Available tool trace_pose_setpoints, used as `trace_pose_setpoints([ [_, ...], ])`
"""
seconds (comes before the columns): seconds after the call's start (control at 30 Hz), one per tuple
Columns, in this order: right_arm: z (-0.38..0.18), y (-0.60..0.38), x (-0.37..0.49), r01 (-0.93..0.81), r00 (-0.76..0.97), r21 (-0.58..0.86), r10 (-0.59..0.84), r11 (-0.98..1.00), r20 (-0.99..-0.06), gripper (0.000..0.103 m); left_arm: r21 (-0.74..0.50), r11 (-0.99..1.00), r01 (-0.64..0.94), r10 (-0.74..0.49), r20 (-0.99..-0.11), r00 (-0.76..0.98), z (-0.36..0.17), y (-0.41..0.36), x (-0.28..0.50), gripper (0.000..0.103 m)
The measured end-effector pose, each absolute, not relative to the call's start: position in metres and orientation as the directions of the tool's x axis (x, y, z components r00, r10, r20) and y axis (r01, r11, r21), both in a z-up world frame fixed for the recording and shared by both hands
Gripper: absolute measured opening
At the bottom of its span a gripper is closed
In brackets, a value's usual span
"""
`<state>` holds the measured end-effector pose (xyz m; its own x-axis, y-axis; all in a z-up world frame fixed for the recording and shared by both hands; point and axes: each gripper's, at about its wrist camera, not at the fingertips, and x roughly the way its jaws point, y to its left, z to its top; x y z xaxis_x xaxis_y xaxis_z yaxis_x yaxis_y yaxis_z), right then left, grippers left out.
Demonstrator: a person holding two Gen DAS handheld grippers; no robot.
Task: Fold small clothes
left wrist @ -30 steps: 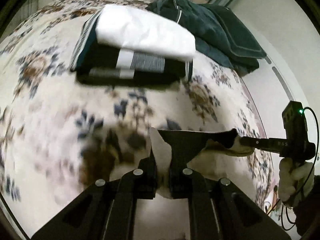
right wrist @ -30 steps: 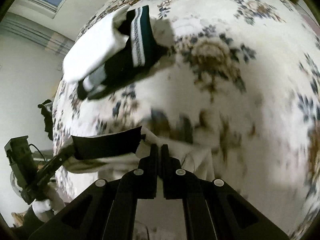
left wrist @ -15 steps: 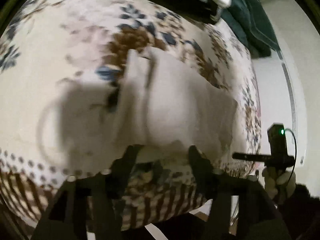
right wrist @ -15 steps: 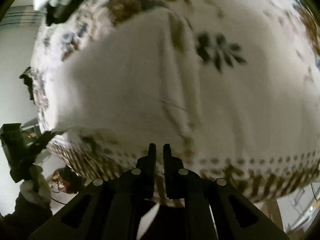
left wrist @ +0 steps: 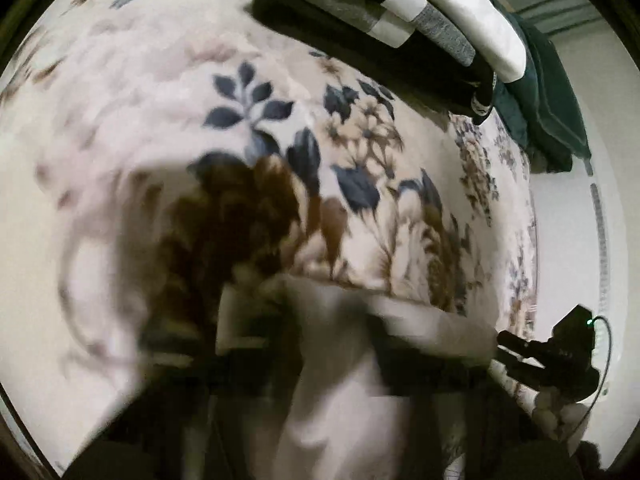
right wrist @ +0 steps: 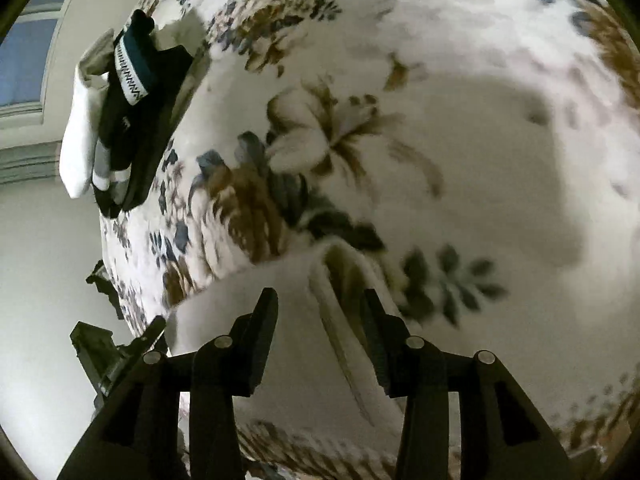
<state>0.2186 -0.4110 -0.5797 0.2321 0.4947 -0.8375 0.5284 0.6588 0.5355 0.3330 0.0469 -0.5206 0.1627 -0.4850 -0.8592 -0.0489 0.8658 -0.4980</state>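
Note:
A small white garment lies flat on the floral bedspread near its front edge, with a raised fold by my right fingers. My right gripper is open, its jaws wide apart over that fold, holding nothing. In the left wrist view the same white garment is a blurred pale shape close to the lens. My left gripper is smeared by motion blur, so its jaws cannot be read. The right gripper also shows in the left wrist view at the garment's right end.
A stack of folded clothes, black with grey and white bands and a white piece on top, sits at the back of the bed. Dark green clothing lies behind it. The bed's front edge is just below my fingers.
The garment was lifted and laid flat on the bedspread near its front edge. My right gripper, shut half a second ago, has opened. Both cameras have tilted back up toward the stack.

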Motion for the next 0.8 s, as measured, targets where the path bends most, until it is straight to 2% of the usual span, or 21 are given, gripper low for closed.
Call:
trace_pose_setpoints([
  [0.03,-0.579,-0.409,0.223,0.521,0.247,0.531,0.478,0.668,-0.843,0.009,-0.501,0.865,-0.039,-0.489,-0.856,0.166,-0.521,0.047,0.335,0.008],
  [0.13,-0.576,-0.41,0.235,0.529,0.303,0.523,0.427,0.669,-0.852,0.008,-0.513,0.858,-0.025,-0.5,-0.845,0.187,-0.522,0.055,0.335,0.007],
  [0.3,-0.593,-0.412,0.247,0.55,0.287,0.497,0.406,0.671,-0.867,0.008,-0.522,0.845,-0.113,-0.498,-0.846,0.189,-0.536,0.078,0.334,0.002],
  [0.4,-0.597,-0.411,0.248,0.545,0.25,0.512,0.454,0.664,-0.855,0.011,-0.566,0.808,-0.162,-0.538,-0.822,0.186,-0.535,0.091,0.336,0.004],
  [0.43,-0.595,-0.413,0.245,0.548,0.241,0.518,0.47,0.657,-0.849,0.018,-0.58,0.797,-0.169,-0.555,-0.813,0.176,-0.531,0.094,0.334,0.004],
  [0.5,-0.587,-0.417,0.236,0.545,0.229,0.527,0.49,0.652,-0.841,0.032,-0.582,0.798,-0.157,-0.562,-0.812,0.156,-0.521,0.094,0.325,0.011],
  [0.53,-0.583,-0.418,0.231,0.546,0.226,0.521,0.484,0.656,-0.845,0.04,-0.58,0.802,-0.145,-0.562,-0.814,0.147,-0.516,0.093,0.319,0.023],
  [0.57,-0.58,-0.42,0.225,0.549,0.221,0.519,0.485,0.655,-0.846,0.043,-0.581,0.803,-0.13,-0.566,-0.813,0.138,-0.512,0.091,0.311,0.04],
  [0.63,-0.579,-0.422,0.211,0.557,0.183,0.516,0.51,0.651,-0.84,0.043,-0.566,0.816,-0.117,-0.556,-0.824,0.107,-0.507,0.084,0.291,0.053],
  [0.73,-0.583,-0.416,0.191,0.553,0.132,0.502,0.525,0.665,-0.841,0.043,-0.55,0.826,-0.121,-0.553,-0.833,0.017,-0.516,0.068,0.262,0.053],
  [0.8,-0.587,-0.412,0.183,0.55,0.103,0.487,0.524,0.678,-0.845,0.043,-0.481,0.874,-0.072,-0.483,-0.875,-0.011,-0.52,0.054,0.247,0.053],
])
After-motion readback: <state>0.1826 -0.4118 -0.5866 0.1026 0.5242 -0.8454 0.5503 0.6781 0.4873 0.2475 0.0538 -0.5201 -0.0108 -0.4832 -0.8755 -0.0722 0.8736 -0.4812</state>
